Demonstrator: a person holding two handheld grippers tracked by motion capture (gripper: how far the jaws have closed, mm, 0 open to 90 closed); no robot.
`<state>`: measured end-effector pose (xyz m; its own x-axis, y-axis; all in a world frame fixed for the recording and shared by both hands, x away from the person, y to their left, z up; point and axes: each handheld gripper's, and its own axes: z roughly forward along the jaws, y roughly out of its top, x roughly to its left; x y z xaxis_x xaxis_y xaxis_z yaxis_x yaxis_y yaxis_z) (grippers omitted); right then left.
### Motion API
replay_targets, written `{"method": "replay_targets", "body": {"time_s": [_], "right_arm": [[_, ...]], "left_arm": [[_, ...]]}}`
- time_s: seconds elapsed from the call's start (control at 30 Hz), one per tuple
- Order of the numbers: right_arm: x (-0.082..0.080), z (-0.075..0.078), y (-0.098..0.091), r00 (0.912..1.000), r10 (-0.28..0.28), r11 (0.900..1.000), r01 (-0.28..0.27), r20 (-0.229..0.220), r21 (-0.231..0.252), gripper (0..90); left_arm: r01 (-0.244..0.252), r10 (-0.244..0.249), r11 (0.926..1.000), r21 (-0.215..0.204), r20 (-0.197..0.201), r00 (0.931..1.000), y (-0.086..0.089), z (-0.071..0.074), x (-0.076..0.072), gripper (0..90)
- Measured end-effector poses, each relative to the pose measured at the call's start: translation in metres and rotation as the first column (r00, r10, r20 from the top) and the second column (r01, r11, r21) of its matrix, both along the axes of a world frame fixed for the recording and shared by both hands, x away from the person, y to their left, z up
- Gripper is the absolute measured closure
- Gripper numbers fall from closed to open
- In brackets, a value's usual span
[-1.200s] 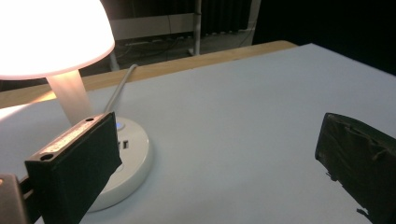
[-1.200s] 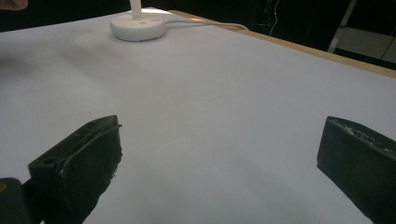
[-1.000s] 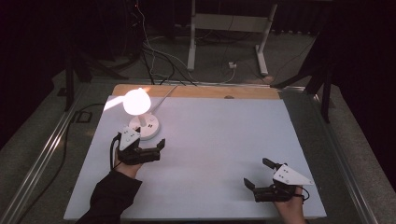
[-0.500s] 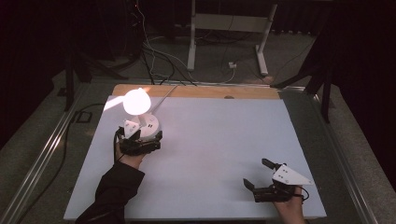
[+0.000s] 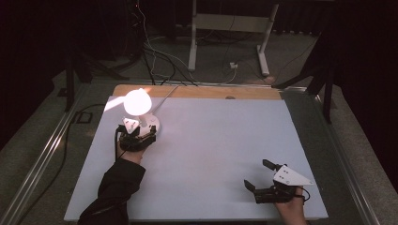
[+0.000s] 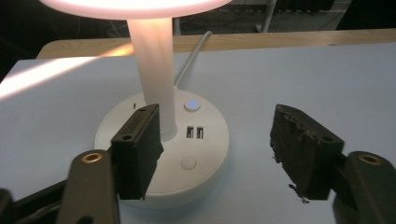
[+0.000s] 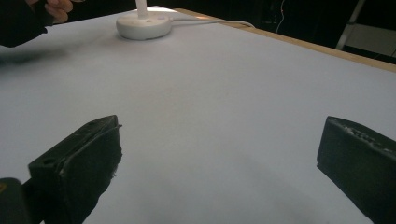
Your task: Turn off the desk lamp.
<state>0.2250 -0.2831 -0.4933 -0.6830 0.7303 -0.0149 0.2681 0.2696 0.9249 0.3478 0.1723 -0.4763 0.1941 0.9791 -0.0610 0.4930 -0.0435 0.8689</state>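
Lamp (image 5: 141, 112) sits at the table's (image 5: 225, 154) far-left, lit, stem upright, cable running off the far edge; left gripper (image 6: 215, 154) is right at its round base (image 6: 205, 154), jaws have just been closing, now half-wide; one pad over the base beside the stem, the other off the base's side, nothing pinched; round button (image 6: 188, 162) lies between them; right gripper (image 5: 263, 180) well apart, near-right, jaws wide, level, idle.

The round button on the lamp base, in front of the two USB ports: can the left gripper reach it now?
Probably yes. The left gripper hangs over the lamp base, its jaws apart and just been closing with nothing gripped, and the round button lies uncovered between them.
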Motion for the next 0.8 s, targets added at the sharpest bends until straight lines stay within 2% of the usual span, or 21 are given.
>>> {"method": "replay_targets", "body": {"time_s": [0.1,0.37,0.47,0.8], "right_arm": [[0.000,0.000,0.000,1.0000,0.002,1.0000,-0.002,0.000,-0.001,0.0],[0.000,0.000,0.000,1.0000,0.001,1.0000,-0.001,0.001,0.000,0.0],[0.000,0.000,0.000,1.0000,0.000,1.0000,0.000,0.001,0.000,0.0],[0.000,0.000,0.000,1.0000,0.002,1.0000,-0.002,0.000,-0.001,0.0]], "left_arm": [[-0.030,0.030,0.9995,0.003,-0.013,0.9995,0.002,-0.002,0.003,44.6],[-0.044,0.044,0.9990,0.006,-0.029,0.9986,0.004,-0.006,0.006,68.1],[-0.040,0.040,0.9992,-0.004,-0.038,0.9985,0.006,-0.007,0.008,73.2],[-0.017,0.019,0.9992,0.037,-0.077,0.9968,0.005,-0.015,0.013,87.5]]}}
